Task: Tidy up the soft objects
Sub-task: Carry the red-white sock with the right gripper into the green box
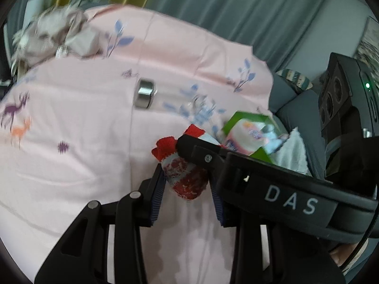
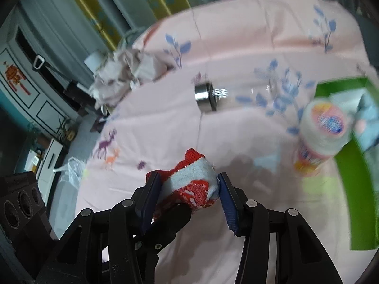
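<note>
A red and pale blue sock (image 1: 184, 172) is held above the pink bedsheet (image 1: 71, 142). My left gripper (image 1: 188, 189) has its blue pads on either side of the sock's lower end. My right gripper (image 2: 187, 194) grips the sock (image 2: 194, 179) from both sides; in the left wrist view its black finger (image 1: 201, 149) crosses over the sock. A green box (image 2: 350, 189) at the right holds a pink-labelled tissue roll (image 2: 324, 130) and a pale cloth (image 1: 291, 151).
A metal cylinder (image 1: 144, 93) lies on the sheet beyond the sock. A crumpled grey-pink garment (image 1: 54, 37) lies at the far left corner of the bed. Grey curtains (image 1: 213, 7) hang behind. A dark sofa (image 1: 296, 108) stands at the right.
</note>
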Demonstrator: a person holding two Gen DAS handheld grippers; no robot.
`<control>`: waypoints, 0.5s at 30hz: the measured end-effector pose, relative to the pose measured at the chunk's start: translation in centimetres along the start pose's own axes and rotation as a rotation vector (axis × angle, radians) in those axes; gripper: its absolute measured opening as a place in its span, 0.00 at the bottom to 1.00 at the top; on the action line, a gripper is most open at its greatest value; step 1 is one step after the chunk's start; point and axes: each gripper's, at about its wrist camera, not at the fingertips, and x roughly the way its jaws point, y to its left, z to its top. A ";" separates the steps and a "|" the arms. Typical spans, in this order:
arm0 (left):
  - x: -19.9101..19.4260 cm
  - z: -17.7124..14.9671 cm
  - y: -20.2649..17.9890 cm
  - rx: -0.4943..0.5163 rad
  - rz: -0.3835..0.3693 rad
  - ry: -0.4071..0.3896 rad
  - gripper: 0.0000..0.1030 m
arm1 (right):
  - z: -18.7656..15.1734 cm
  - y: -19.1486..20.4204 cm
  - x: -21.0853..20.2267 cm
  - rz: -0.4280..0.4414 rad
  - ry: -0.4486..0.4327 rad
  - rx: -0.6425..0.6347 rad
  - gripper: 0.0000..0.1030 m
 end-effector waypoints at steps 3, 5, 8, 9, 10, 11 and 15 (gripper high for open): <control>-0.8 0.6 -1.9 0.037 -0.022 -0.039 0.34 | 0.6 -0.4 -2.5 -0.008 -0.060 -0.004 0.51; -1.2 1.0 -3.5 0.070 -0.032 -0.061 0.33 | 0.9 -0.9 -4.2 -0.008 -0.101 0.002 0.51; -1.8 1.5 -5.8 0.121 -0.054 -0.083 0.34 | 1.1 -2.1 -6.6 -0.019 -0.160 0.016 0.51; -1.8 1.7 -6.6 0.137 -0.064 -0.088 0.34 | 1.1 -2.4 -7.3 -0.025 -0.175 0.021 0.51; -1.8 1.8 -7.4 0.151 -0.073 -0.092 0.34 | 1.1 -2.9 -8.0 -0.030 -0.191 0.027 0.51; -1.7 1.9 -8.3 0.168 -0.082 -0.097 0.34 | 1.1 -3.4 -8.7 -0.033 -0.204 0.033 0.51; -1.0 2.1 -11.2 0.209 -0.117 -0.095 0.34 | 1.0 -5.9 -11.0 -0.056 -0.244 0.076 0.51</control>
